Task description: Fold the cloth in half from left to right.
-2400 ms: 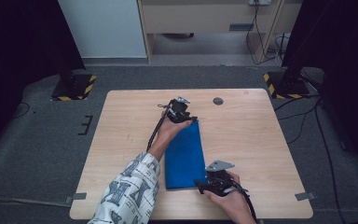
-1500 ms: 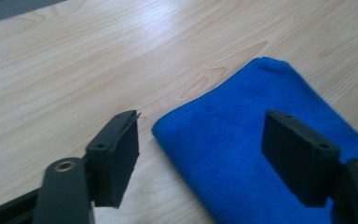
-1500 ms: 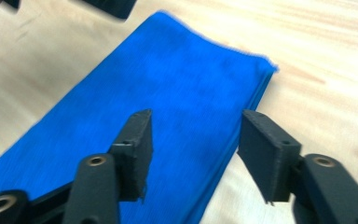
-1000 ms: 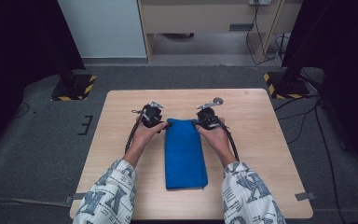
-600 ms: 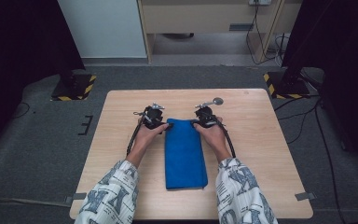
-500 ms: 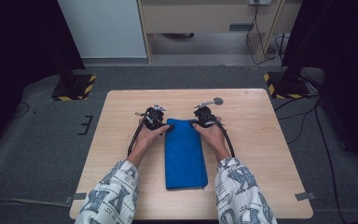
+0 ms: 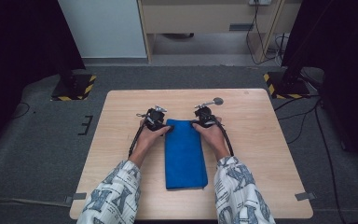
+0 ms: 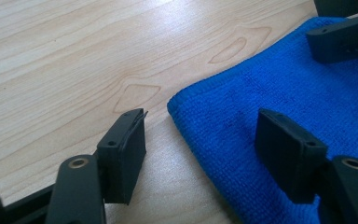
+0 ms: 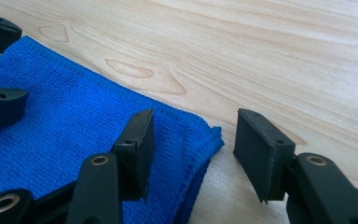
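A blue towel [image 7: 184, 154], folded into a long strip, lies flat on the wooden table [image 7: 261, 140]. My left gripper [image 7: 167, 127] is low at its far left corner. In the left gripper view the left gripper [image 8: 205, 130] stands open, one jaw over bare wood and the other over the towel [image 8: 270, 84], the corner between them. My right gripper [image 7: 197, 123] is at the far right corner. The right gripper [image 9: 196, 128] is open too and its jaws have just been opening, with the towel [image 9: 65, 126] corner lying loose between them.
A small round dark disc [image 7: 218, 100] sits on the table behind the right gripper. Cables trail from both grippers along the forearms. On the floor beyond stand two black posts on striped bases [image 7: 74, 88] [image 7: 284, 85].
Since 2.4 s ago the right hand has gone from the towel's near right corner to its far right corner. In the last second both grippers edged in towards the far corners.
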`<move>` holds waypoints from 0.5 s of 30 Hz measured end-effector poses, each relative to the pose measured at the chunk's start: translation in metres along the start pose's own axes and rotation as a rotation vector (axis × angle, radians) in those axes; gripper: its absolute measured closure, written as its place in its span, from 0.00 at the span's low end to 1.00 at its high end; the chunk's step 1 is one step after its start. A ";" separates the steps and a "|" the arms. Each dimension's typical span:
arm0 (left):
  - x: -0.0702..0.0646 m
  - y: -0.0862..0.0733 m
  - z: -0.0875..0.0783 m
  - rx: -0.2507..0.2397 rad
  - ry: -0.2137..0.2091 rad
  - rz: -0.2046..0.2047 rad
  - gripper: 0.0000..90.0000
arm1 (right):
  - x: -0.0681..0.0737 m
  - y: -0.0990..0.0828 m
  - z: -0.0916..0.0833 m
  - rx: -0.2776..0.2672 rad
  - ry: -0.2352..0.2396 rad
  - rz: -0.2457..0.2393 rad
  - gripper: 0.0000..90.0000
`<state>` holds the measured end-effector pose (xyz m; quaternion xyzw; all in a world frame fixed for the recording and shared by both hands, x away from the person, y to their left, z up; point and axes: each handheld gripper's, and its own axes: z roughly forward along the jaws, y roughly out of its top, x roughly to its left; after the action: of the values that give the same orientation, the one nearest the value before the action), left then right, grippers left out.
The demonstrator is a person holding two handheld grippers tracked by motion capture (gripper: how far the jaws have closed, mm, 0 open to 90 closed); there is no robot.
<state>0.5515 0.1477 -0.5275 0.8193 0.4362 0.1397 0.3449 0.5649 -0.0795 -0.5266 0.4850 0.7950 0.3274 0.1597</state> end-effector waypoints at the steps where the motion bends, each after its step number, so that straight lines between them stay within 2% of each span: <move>1: 0.000 0.000 0.000 -0.002 -0.001 0.004 0.38 | 0.000 0.000 0.001 -0.004 0.000 -0.007 0.53; 3: -0.002 0.000 0.000 -0.003 -0.004 0.011 0.40 | 0.000 0.002 0.002 0.004 -0.001 -0.009 0.53; 5: -0.003 0.000 0.000 -0.008 -0.013 0.010 0.47 | 0.002 0.003 0.002 0.007 0.003 -0.030 0.58; 8: -0.008 0.000 0.000 -0.009 -0.053 0.015 0.57 | 0.006 0.002 0.002 0.010 0.007 -0.051 0.65; 10: -0.010 0.001 0.000 0.001 -0.054 0.023 0.64 | 0.007 0.003 0.000 0.024 0.011 -0.036 0.73; 12: -0.011 0.000 -0.001 0.004 -0.050 0.024 0.72 | 0.009 0.003 0.000 0.026 0.021 -0.048 0.82; 15: -0.012 -0.001 -0.002 0.002 -0.061 0.004 0.81 | 0.012 0.003 0.000 0.030 0.041 -0.044 0.91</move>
<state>0.5434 0.1392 -0.5258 0.8245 0.4239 0.1150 0.3568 0.5609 -0.0677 -0.5238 0.4631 0.8133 0.3218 0.1434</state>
